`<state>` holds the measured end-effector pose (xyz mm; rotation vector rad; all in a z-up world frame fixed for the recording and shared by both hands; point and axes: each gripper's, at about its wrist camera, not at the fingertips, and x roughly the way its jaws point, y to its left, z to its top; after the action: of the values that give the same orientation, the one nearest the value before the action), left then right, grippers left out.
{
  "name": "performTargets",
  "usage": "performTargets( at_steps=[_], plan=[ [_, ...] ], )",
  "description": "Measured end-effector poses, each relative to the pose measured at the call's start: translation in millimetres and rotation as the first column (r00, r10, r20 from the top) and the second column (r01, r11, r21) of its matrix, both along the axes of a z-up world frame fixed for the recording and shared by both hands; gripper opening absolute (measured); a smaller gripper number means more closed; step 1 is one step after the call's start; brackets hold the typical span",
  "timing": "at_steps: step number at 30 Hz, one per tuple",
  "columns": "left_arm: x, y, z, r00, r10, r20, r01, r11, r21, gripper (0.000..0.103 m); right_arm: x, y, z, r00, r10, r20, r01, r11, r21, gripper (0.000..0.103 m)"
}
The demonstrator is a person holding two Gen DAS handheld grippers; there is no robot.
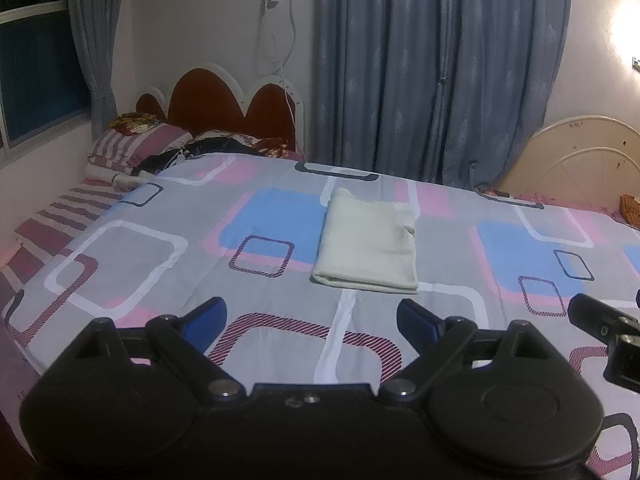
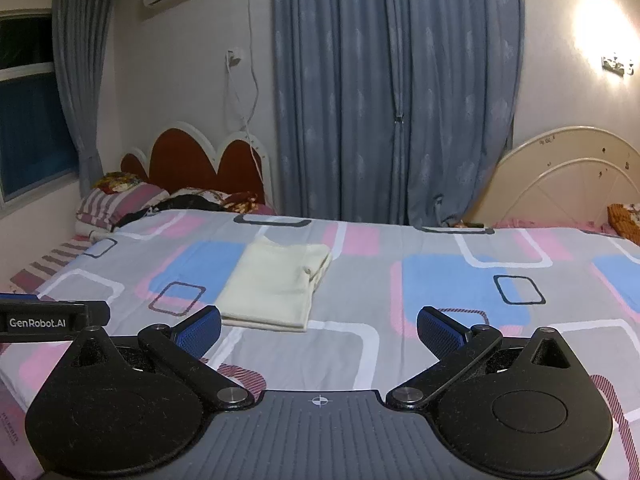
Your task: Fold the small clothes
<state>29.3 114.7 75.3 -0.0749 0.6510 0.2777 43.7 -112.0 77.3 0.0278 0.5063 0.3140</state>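
Note:
A cream garment lies folded into a neat rectangle on the patterned bedspread. My left gripper hovers just short of its near edge, open, with nothing between its blue pads. In the right wrist view the same cream garment lies ahead and to the left. My right gripper is open and empty too, a little to the right of the garment's near corner. The right gripper's tip shows at the right edge of the left wrist view, and the left gripper's body at the left edge of the right wrist view.
Striped pillows and crumpled dark clothes lie by the red headboard at the back left. Blue curtains hang behind the bed. A cream headboard stands at the back right, with an orange cloth beside it.

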Motion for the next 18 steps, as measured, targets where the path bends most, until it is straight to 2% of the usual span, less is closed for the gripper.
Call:
performTargets(
  at_steps=[18],
  plan=[
    [4.4, 8.2, -2.3, 1.0, 0.0, -0.01, 0.0, 1.0, -0.004, 0.092, 4.0, 6.1, -4.2, 0.999, -0.008, -0.031, 0.007, 1.0, -0.005, 0.103]
  ],
)
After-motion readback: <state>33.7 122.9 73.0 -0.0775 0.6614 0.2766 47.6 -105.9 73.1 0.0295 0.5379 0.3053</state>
